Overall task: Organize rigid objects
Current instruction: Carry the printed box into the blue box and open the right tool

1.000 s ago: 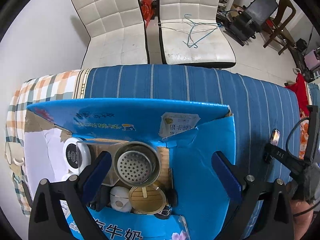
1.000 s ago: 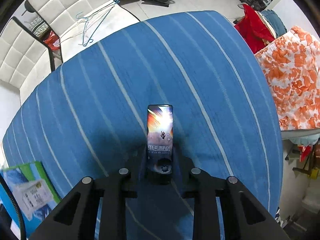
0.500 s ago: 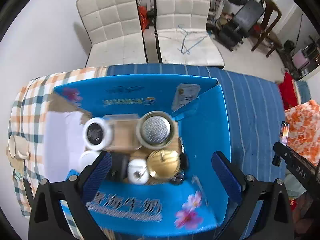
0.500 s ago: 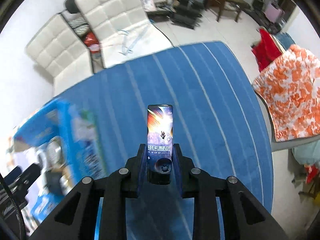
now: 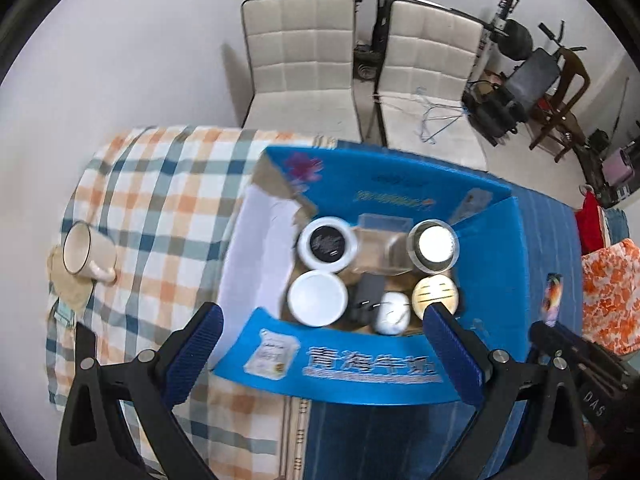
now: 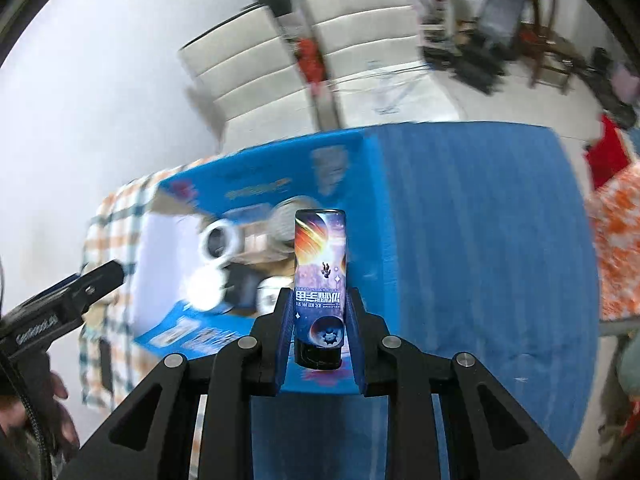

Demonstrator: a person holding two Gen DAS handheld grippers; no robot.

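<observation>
Step in hand: transfer. The right hand-held gripper (image 6: pixel 319 334) pinches the printed tube (image 6: pixel 320 280) at frame centre, before the blue box (image 5: pixel 490 268). The left hand-held gripper (image 5: pixel 320 344) is spread, empty. Next: carry the tube over the box opening, then release.

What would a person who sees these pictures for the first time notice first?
Probably the colourful tube, clamped between the pads of the right gripper in the middle of the right wrist view. Next comes the open blue box on the striped blue cloth, packed with round jars and lids, below the open left gripper. A white mug stands apart on the checked cloth, left of the box.
</observation>
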